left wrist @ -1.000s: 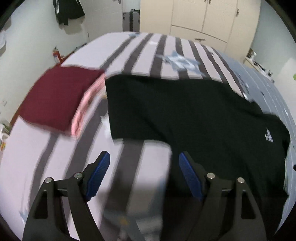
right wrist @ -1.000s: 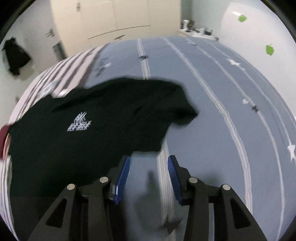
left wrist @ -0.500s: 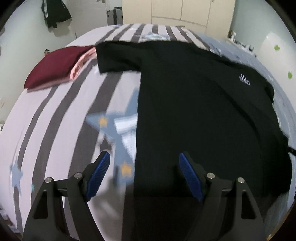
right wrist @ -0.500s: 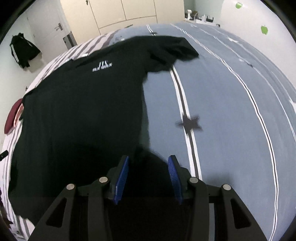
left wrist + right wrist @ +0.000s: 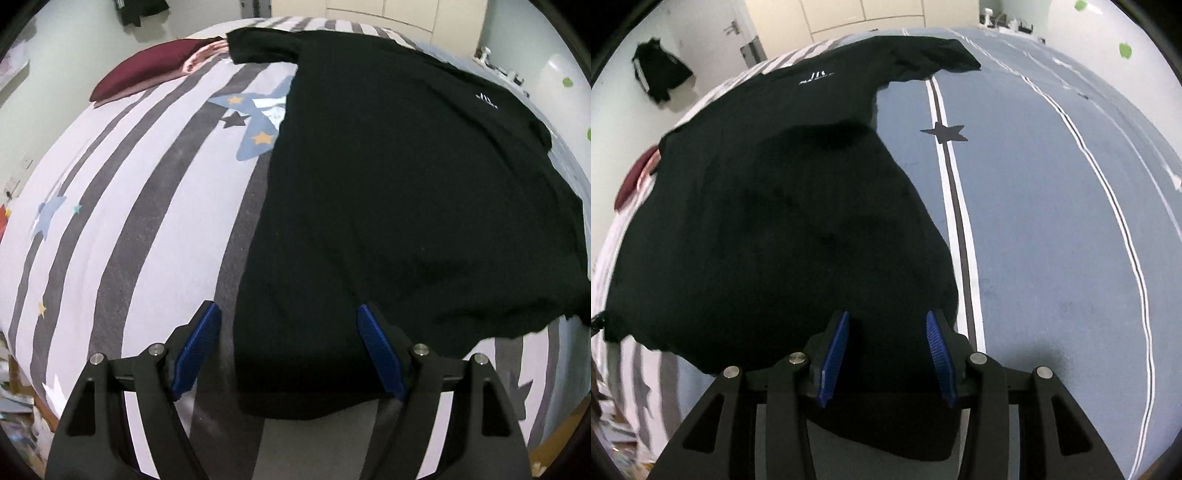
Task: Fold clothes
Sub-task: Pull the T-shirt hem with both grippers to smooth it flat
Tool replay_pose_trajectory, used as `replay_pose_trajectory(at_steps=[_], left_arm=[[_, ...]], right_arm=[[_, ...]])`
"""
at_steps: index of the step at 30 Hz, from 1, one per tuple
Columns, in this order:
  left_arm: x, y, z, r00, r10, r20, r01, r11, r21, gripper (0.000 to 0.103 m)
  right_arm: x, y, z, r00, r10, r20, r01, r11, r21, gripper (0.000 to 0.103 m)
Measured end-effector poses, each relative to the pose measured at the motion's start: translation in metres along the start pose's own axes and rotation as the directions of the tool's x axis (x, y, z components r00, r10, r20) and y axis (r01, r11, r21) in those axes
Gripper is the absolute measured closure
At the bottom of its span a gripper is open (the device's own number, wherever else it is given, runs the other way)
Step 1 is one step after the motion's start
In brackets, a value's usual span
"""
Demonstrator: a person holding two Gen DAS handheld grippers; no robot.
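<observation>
A big bed point(image 5: 122, 206) fills both views, with grey and white stripes and stars on one half and a plain blue half point(image 5: 1052, 206) with thin white lines on the other. A black T-shirt point(image 5: 406, 192) lies spread flat across the middle of the bed, where the two halves meet. Its bottom hem is at the near edge of the bed and its sleeves are toward the far edge, and a small white logo point(image 5: 815, 77) shows on the chest. A dark red cloth point(image 5: 147, 66) lies folded by the far left corner of the bed, with a bit of pink cloth point(image 5: 201, 57) under it, right beside the shirt's left sleeve. A dark jacket point(image 5: 659, 75) hangs on the wall past the bed. The left claw point(image 5: 290, 350) is wide open over the shirt's near left corner, with the shirt's side edge between its blue pads, and nothing is gripped. The right claw point(image 5: 884, 354) is partly open over the shirt's near right corner, with black cloth below the gap, and its pads are not pressing on anything.
</observation>
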State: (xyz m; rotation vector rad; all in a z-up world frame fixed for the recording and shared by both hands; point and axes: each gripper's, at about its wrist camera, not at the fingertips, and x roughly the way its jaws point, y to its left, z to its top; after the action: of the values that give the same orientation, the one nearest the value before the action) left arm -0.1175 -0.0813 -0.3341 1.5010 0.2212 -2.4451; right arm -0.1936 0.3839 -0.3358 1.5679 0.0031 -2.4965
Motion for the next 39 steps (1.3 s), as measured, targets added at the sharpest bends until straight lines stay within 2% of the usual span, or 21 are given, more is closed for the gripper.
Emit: replay_pose_trajectory(at_steps=[3,5,6,7,8,9,12,16,18,19,20,23,26,29,32,33,35,37,39], left_arm=[[0.006,-0.002,0.002,1.000,0.001,0.016,-0.001,1.000,-0.005,0.032],[0.008,-0.007,0.001,0.999,0.000,0.032,-0.001,1.000,0.025,0.039],[0.009,-0.009,0.001,0.999,-0.002,0.041,0.000,0.999,0.042,0.050],[0.009,-0.013,0.001,0.999,-0.006,0.049,0.003,0.998,0.069,0.066],[0.008,-0.017,0.002,0.998,-0.012,0.054,0.007,0.996,0.093,0.078],[0.005,-0.019,0.005,0.998,-0.016,0.056,0.010,0.995,0.103,0.098],[-0.004,-0.019,0.012,0.997,-0.032,0.064,0.024,0.993,0.117,0.099],[-0.033,0.009,0.023,0.992,-0.091,0.089,0.087,0.995,0.058,0.099],[-0.058,0.014,0.028,0.986,-0.125,0.112,0.117,0.990,0.074,0.099],[-0.070,0.018,0.033,0.983,-0.138,0.122,0.130,0.989,0.077,0.099],[-0.081,0.026,0.038,0.981,-0.147,0.130,0.139,0.988,0.072,0.099],[-0.109,0.046,0.052,0.974,-0.169,0.149,0.162,0.985,0.056,0.099],[-0.104,0.059,0.051,0.981,-0.157,0.114,0.150,0.987,0.062,0.099],[-0.065,0.061,0.038,0.996,-0.083,0.016,0.081,0.992,0.095,0.094],[-0.034,0.069,0.013,0.996,-0.029,-0.084,0.033,0.998,0.047,0.094],[-0.033,0.072,0.008,0.996,-0.022,-0.085,0.024,0.999,0.028,0.094],[-0.045,0.077,0.003,0.999,-0.025,-0.040,0.024,1.000,-0.011,0.092],[-0.054,0.077,0.004,1.000,-0.027,-0.011,0.027,0.999,-0.029,0.083],[-0.059,0.076,0.013,0.999,-0.045,0.003,0.045,0.998,-0.049,0.080]], right_arm=[[-0.001,0.002,0.000,0.999,-0.029,0.020,0.029,1.000,0.006,0.063],[-0.005,0.002,0.000,0.998,-0.039,0.041,0.039,0.999,0.022,0.063],[-0.007,0.003,-0.001,0.998,-0.048,0.050,0.047,0.999,0.024,0.063],[-0.010,0.004,-0.001,0.996,-0.068,0.062,0.067,0.998,0.017,0.059],[-0.011,0.005,-0.001,0.994,-0.083,0.068,0.082,0.996,0.015,0.048],[-0.011,0.003,-0.003,0.993,-0.096,0.068,0.095,0.995,0.022,0.044],[-0.006,-0.005,-0.007,0.993,-0.112,0.042,0.109,0.992,0.068,0.042],[0.000,-0.014,-0.011,0.995,-0.097,0.012,0.095,0.985,0.144,0.043],[-0.001,-0.009,-0.012,0.998,-0.061,0.007,0.059,0.988,0.140,0.064],[-0.004,-0.005,-0.010,0.999,-0.035,-0.007,0.035,0.991,0.126,0.095],[-0.008,-0.001,-0.009,1.000,-0.012,-0.016,0.014,0.993,0.118,0.100],[-0.039,0.015,-0.008,0.997,0.070,0.012,-0.071,0.993,0.094,0.100],[-0.074,0.030,-0.013,0.990,0.136,0.023,-0.137,0.989,0.058,0.101],[-0.079,0.036,-0.030,0.992,0.119,-0.033,-0.118,0.992,0.038,0.100],[-0.060,0.038,-0.053,0.988,0.095,-0.123,-0.091,0.995,0.041,0.100],[-0.057,0.042,-0.059,0.987,0.081,-0.142,-0.078,0.997,0.024,0.100],[-0.056,0.047,-0.065,0.987,0.049,-0.155,-0.050,0.999,-0.003,0.096],[-0.064,0.044,-0.065,0.990,0.023,-0.138,-0.021,1.000,0.014,0.093],[-0.076,0.039,-0.059,0.994,-0.023,-0.110,0.027,0.999,0.034,0.086]])
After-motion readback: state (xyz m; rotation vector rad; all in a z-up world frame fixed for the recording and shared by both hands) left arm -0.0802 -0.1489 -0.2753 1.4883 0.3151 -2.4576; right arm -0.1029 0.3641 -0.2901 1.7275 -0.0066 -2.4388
